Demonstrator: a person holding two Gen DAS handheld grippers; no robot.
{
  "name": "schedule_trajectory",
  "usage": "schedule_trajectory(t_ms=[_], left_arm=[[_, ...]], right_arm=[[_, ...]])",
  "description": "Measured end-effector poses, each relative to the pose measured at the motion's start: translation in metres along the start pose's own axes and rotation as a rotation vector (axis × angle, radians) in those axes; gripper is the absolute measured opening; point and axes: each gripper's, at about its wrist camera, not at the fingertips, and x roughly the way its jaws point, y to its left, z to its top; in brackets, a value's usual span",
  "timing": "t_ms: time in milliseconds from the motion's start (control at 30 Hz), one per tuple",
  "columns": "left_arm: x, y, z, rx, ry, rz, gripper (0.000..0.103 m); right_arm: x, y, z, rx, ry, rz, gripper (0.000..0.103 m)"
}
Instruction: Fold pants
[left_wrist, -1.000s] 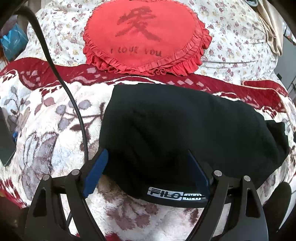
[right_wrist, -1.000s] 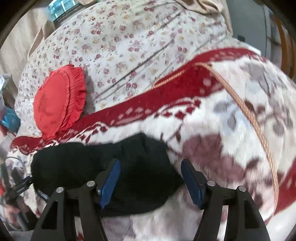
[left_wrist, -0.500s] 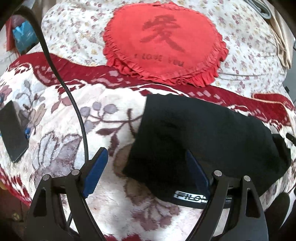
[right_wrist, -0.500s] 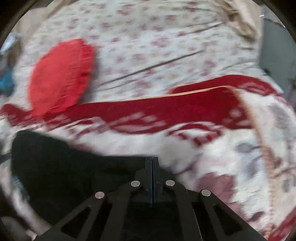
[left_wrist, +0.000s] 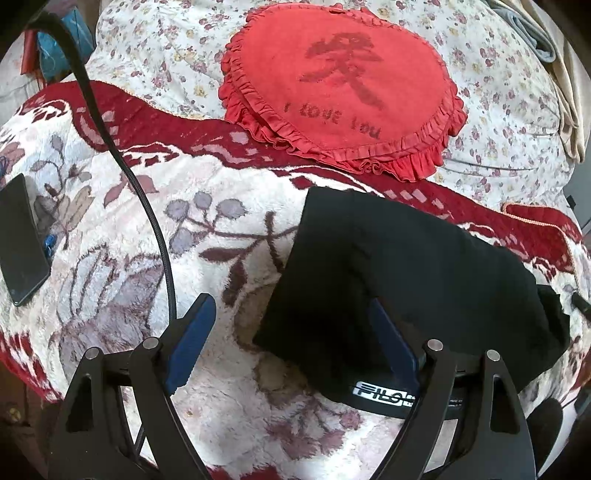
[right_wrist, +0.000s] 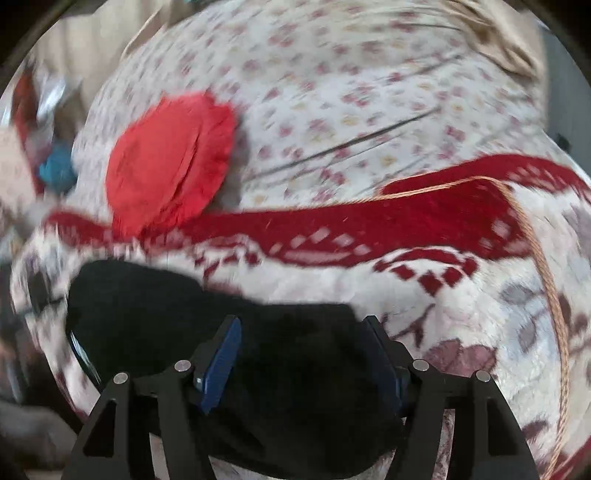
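The black pants (left_wrist: 406, 280) are found folded on the patterned blanket (left_wrist: 122, 258) of the bed. A white waistband label (left_wrist: 382, 395), read in part as "FILO", is seen just beside the right finger of the left gripper (left_wrist: 291, 343), whose jaws are held apart; bare blanket is noted between them and to their left. "I LOVE YOU" is read on the red heart cushion (left_wrist: 343, 85) ahead. The right gripper (right_wrist: 306, 354) is held apart over the pants' edge, gripping nothing. A phone (left_wrist: 20, 240) is recorded far left.

One pants (left_wrist: 413, 280) – one cushion (left_wrist: 340, 92) – one phone (left_wrist: 20, 240).
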Motion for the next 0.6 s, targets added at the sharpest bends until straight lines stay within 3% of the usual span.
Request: schedule_trajectory(t_ms=[67,133,167,200,267,367,467,533,567,600], left_arm=[[0.000,-0.002,-0.002,0.012,0.005,0.003,0.085],[0.001,-0.004,-0.003,0.024,0.012,0.011,0.085],[0.001,-0.004,-0.003,0.026,0.014,0.012,0.085],[0.001,-0.003,-0.003,0.025,0.014,0.013,0.085],[0.000,-0.002,-0.002,0.020,0.010,0.013,0.085],[-0.001,0.002,0.001,0.010,0.002,0.019,0.085],[-0.001,0.005,0.002,-0.015,-0.007,0.008,0.085],[0.000,0.006,0.003,-0.024,-0.001,-0.003,0.085],[0.002,0.006,0.002,-0.025,0.005,-0.009,0.085],[0.003,0.006,0.002,-0.028,0.013,-0.015,0.085]], right_arm=[[0.013,0.008,-0.004,-0.029,0.034,0.008,0.065],[0.032,0.004,-0.010,-0.018,0.084,-0.051,0.058],[0.040,0.001,-0.013,-0.001,0.113,-0.079,0.040],[0.046,-0.006,-0.016,0.038,0.122,-0.072,0.028],[0.043,-0.013,-0.019,0.097,0.100,-0.011,0.014],[0.026,-0.015,-0.015,0.097,0.040,-0.036,0.013],[0.005,-0.037,-0.006,0.212,-0.051,-0.046,0.013],[0.015,-0.049,-0.005,0.240,-0.026,-0.142,0.013],[0.023,-0.052,-0.006,0.239,0.002,-0.169,0.022],[0.032,-0.053,-0.009,0.240,0.035,-0.195,0.045]])
